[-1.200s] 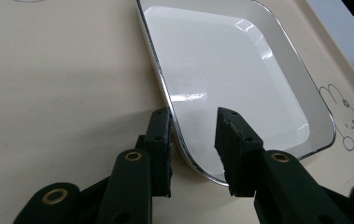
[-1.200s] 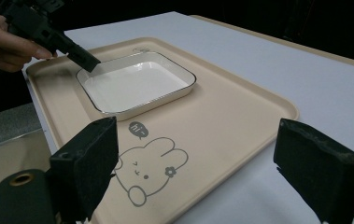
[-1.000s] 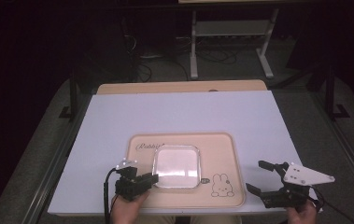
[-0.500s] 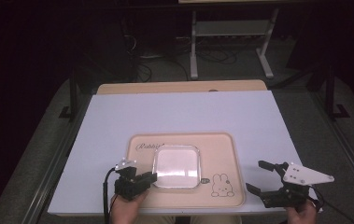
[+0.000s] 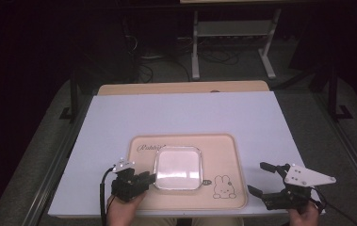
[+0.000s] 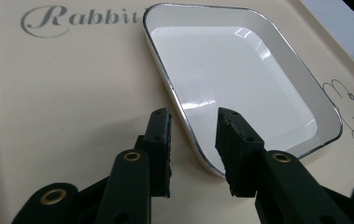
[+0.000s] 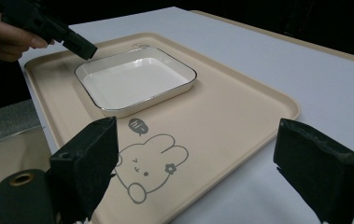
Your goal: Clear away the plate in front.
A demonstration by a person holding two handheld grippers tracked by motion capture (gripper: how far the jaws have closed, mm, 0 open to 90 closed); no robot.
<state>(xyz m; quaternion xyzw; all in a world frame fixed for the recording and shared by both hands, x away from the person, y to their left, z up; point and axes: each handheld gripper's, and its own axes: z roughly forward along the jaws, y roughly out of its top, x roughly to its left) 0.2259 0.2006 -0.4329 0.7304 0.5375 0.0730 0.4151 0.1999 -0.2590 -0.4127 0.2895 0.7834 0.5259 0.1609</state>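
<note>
The left gripper (image 6: 193,123) has just been opening its jaws astride the white dish (image 6: 240,84) rim (pads clear of it).

Dish (image 6: 240,79): glossy white glaze, looks ceramic or enamel, smooth, thin shiny metallic line along the rim. Tray (image 5: 223,155): cream plastic, smooth, satin sheen, grey printed rabbit (image 7: 144,168) and lettering. Table (image 5: 190,113): matt pale sheet, smooth; bare wood-look edge at far side. Left gripper (image 6: 193,140): matt black plastic, pads rough and ribbed, brass-coloured rivets. Right gripper (image 7: 221,163): same matt black, coarse pads.
</note>
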